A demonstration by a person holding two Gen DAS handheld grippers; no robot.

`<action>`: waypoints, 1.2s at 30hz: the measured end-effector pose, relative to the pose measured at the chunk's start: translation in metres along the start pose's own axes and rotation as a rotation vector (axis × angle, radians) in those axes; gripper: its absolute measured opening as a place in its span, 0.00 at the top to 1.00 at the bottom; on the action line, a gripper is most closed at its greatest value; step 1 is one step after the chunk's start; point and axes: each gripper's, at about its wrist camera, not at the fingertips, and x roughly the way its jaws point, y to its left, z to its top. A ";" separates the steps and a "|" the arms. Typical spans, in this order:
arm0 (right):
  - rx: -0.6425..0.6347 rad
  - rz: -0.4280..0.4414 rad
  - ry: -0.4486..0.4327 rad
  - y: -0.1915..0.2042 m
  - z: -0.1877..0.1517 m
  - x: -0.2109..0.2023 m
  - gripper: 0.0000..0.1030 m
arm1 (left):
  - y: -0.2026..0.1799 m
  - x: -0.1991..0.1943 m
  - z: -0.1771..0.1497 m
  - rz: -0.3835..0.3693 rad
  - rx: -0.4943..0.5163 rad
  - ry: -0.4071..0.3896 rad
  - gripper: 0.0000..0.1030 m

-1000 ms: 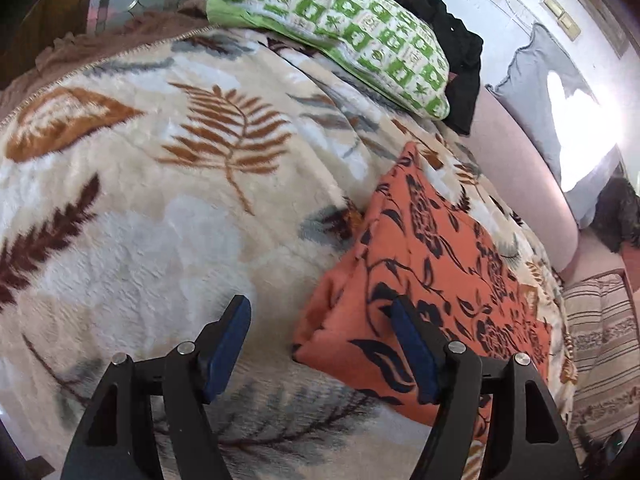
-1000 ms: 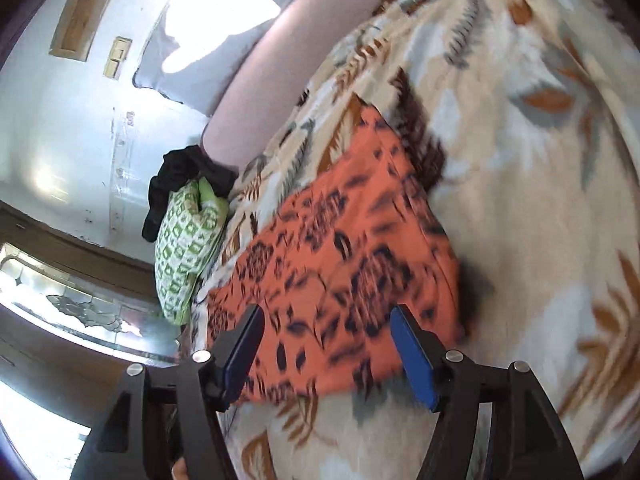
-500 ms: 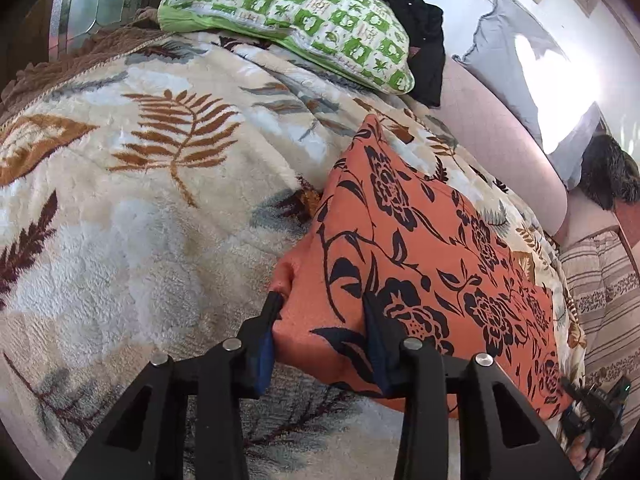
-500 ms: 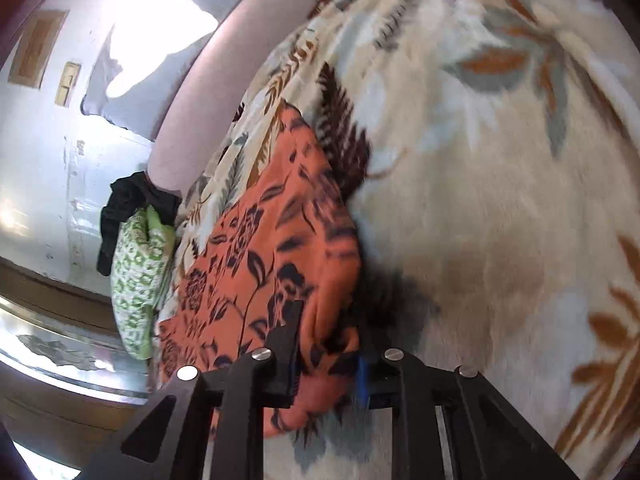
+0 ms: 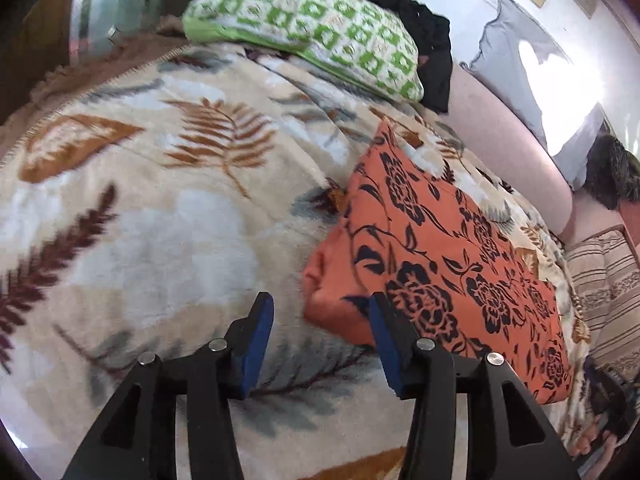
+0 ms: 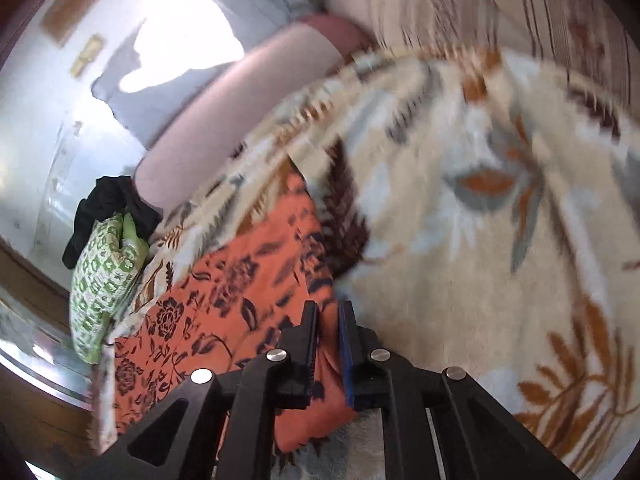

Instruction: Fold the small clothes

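Right gripper (image 6: pixel 329 346) pinches the orange cloth's (image 5: pixel 448 264) corner on the bed (image 5: pixel 168 240); left gripper (image 5: pixel 318 338), wide apart, must likely grasp its near corner to fold.

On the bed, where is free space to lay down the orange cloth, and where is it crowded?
Free blanket lies left of the orange cloth, from the open left gripper up to the green pillow. Crowded: the far end, with that pillow and black clothes. The right gripper pinches the cloth's edge.
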 end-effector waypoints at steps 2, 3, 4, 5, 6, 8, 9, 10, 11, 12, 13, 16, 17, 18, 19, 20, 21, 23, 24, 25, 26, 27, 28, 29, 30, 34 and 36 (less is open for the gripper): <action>-0.086 0.068 -0.018 0.026 -0.007 -0.005 0.89 | 0.003 -0.006 -0.006 -0.053 -0.026 0.020 0.51; -0.130 0.085 -0.006 0.040 -0.012 -0.003 0.89 | 0.004 -0.005 -0.009 -0.085 -0.047 0.042 0.51; -0.168 0.097 0.001 0.053 -0.017 -0.001 0.89 | 0.004 -0.001 -0.013 -0.132 -0.073 0.075 0.51; -0.194 0.121 0.013 0.065 -0.023 0.004 0.89 | 0.003 0.005 -0.017 -0.176 -0.093 0.113 0.51; -0.216 0.166 0.049 0.074 -0.031 0.011 0.89 | 0.000 0.011 -0.020 -0.220 -0.112 0.146 0.51; -0.247 0.259 0.165 0.099 -0.047 0.031 0.89 | -0.006 0.024 -0.025 -0.285 -0.153 0.200 0.51; -0.275 0.284 0.208 0.109 -0.056 0.040 0.89 | -0.009 0.029 -0.026 -0.300 -0.164 0.210 0.51; -0.310 0.311 0.255 0.124 -0.066 0.049 0.89 | -0.011 0.035 -0.026 -0.307 -0.179 0.217 0.50; -0.328 0.332 0.277 0.133 -0.075 0.054 0.89 | -0.011 0.041 -0.024 -0.302 -0.201 0.219 0.48; -0.350 0.357 0.301 0.144 -0.083 0.061 0.89 | -0.011 0.045 -0.023 -0.304 -0.223 0.210 0.48; -0.364 0.370 0.318 0.152 -0.089 0.066 0.89 | -0.011 0.049 -0.020 -0.311 -0.238 0.195 0.47; -0.340 0.369 0.418 0.158 -0.103 0.098 0.88 | -0.012 0.058 -0.012 -0.316 -0.270 0.153 0.46; -0.313 0.359 0.460 0.153 -0.108 0.112 0.88 | -0.012 0.062 -0.011 -0.322 -0.280 0.146 0.46; -0.272 0.378 0.473 0.147 -0.109 0.120 0.90 | -0.012 0.064 -0.009 -0.327 -0.288 0.141 0.46; -0.215 0.407 0.483 0.140 -0.106 0.123 0.91 | -0.013 0.066 -0.008 -0.328 -0.293 0.131 0.47; -0.192 0.415 0.503 0.137 -0.106 0.124 0.91 | -0.016 0.066 -0.007 -0.322 -0.289 0.122 0.48; -0.195 0.418 0.517 0.137 -0.105 0.124 0.91 | -0.019 0.067 -0.006 -0.311 -0.276 0.112 0.49; -0.229 0.413 0.516 0.138 -0.107 0.122 0.91 | -0.030 0.065 -0.004 -0.268 -0.214 0.083 0.63; -0.239 0.407 0.508 0.138 -0.108 0.121 0.91 | -0.037 0.063 -0.003 -0.236 -0.166 0.066 0.66; -0.254 0.398 0.498 0.139 -0.110 0.119 0.91 | -0.044 0.060 -0.003 -0.202 -0.116 0.043 0.67; -0.267 0.391 0.493 0.141 -0.110 0.118 0.91 | -0.052 0.056 -0.003 -0.169 -0.061 0.022 0.70; -0.275 0.386 0.490 0.141 -0.111 0.117 0.91 | -0.059 0.052 -0.003 -0.140 -0.012 0.002 0.73; -0.276 0.385 0.489 0.140 -0.111 0.116 0.91 | -0.065 0.049 -0.003 -0.114 0.033 -0.019 0.73; -0.270 0.388 0.490 0.139 -0.111 0.116 0.91 | -0.071 0.046 -0.004 -0.088 0.071 -0.035 0.74; -0.262 0.393 0.493 0.137 -0.111 0.117 0.91 | -0.075 0.044 -0.004 -0.070 0.100 -0.046 0.75; -0.239 0.406 0.505 0.137 -0.110 0.119 0.91 | -0.086 0.042 -0.003 -0.002 0.173 -0.064 0.75; -0.227 0.408 0.509 0.136 -0.110 0.120 0.91 | -0.091 0.041 -0.003 0.020 0.192 -0.071 0.76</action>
